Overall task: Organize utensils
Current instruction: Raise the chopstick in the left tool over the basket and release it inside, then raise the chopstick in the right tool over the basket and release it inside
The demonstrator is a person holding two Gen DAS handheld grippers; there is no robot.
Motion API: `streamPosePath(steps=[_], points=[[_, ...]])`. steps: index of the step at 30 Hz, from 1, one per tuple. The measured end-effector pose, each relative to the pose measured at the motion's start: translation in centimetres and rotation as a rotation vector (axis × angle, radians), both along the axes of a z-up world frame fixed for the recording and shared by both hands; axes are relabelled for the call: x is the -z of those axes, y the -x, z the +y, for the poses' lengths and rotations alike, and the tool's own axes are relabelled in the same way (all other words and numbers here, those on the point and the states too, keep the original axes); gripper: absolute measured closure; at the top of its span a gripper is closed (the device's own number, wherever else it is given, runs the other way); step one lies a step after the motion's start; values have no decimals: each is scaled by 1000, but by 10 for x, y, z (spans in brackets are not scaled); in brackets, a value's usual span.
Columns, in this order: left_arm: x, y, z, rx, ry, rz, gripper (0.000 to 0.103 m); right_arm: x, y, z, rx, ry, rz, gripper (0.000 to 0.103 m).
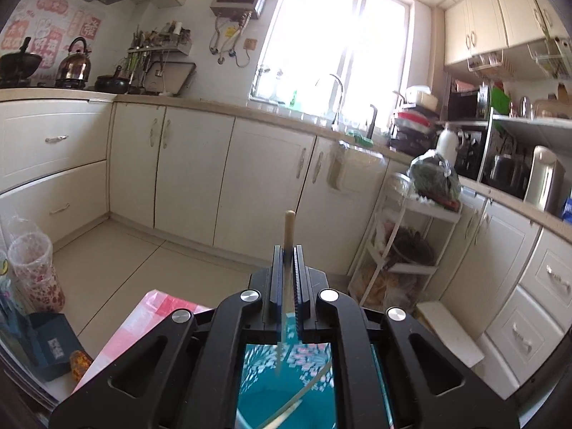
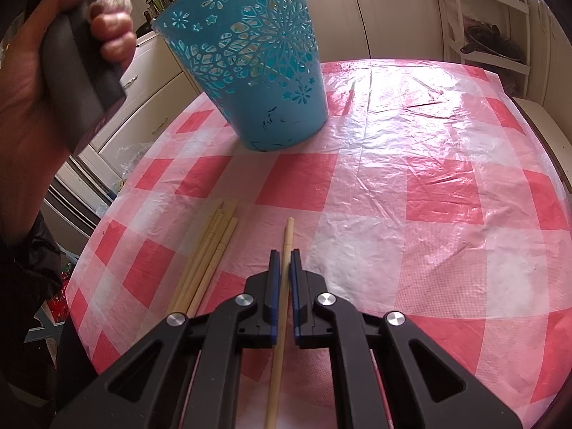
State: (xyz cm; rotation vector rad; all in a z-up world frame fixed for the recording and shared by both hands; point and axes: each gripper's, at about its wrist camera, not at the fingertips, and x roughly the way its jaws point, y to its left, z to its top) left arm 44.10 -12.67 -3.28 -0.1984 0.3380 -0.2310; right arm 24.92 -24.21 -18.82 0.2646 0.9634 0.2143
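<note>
Chopstick (image 1: 289,230) clamped in left tool (image 1: 287,250), lower end blurred, right tool (image 2: 285,252) seemingly pinching another chopstick (image 2: 287,236)

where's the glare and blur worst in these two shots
Left wrist view: the window is blown out white, washing out the faucet; the chopstick in the left gripper and the teal holder below look smeared. Right wrist view: sheen on the plastic tablecloth behind the blue holder; fisheye bends the table edge.
</note>
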Motion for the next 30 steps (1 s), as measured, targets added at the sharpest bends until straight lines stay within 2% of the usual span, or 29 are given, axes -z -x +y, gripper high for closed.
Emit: streamPosePath(steps=[2,3,5,7,9,12,15,17,20,21,23,26,28,30], points=[[4,6,2,14,-32,24,96,0,0,1,0,4,-1,96],[5,9,3,15,-40,34,92,0,0,1,0,5,-1,96],[4,19,13,4,-42,42,78,0,0,1,1,1,-1,96],[1,33,27,-30,-42,35,53,0,0,1,-1,-6,-1,95],[-2,52,47,-73,-36,25,44,0,0,2,-17,-22,-4,86],[4,80,80,-119,-31,37,34,-2,2,6,-30,2,-11,83],[32,100,109,-146,-44,117,31,-2,1,8,-29,13,-10,83],[58,107,128,-161,-23,201,31,-2,0,8,-24,16,-7,83],[89,115,144,-183,-6,280,31,-2,0,9,-10,38,-4,83],[96,116,146,-184,-1,295,31,-3,1,12,-12,66,-4,85],[109,117,149,-179,4,326,31,-4,3,25,-28,183,-11,90],[125,113,149,-171,9,366,31,-5,5,44,-67,353,-27,91],[136,113,150,-166,12,388,31,-5,4,45,-76,354,-23,98],[148,110,153,-153,30,439,31,-6,3,35,-52,277,-1,98]])
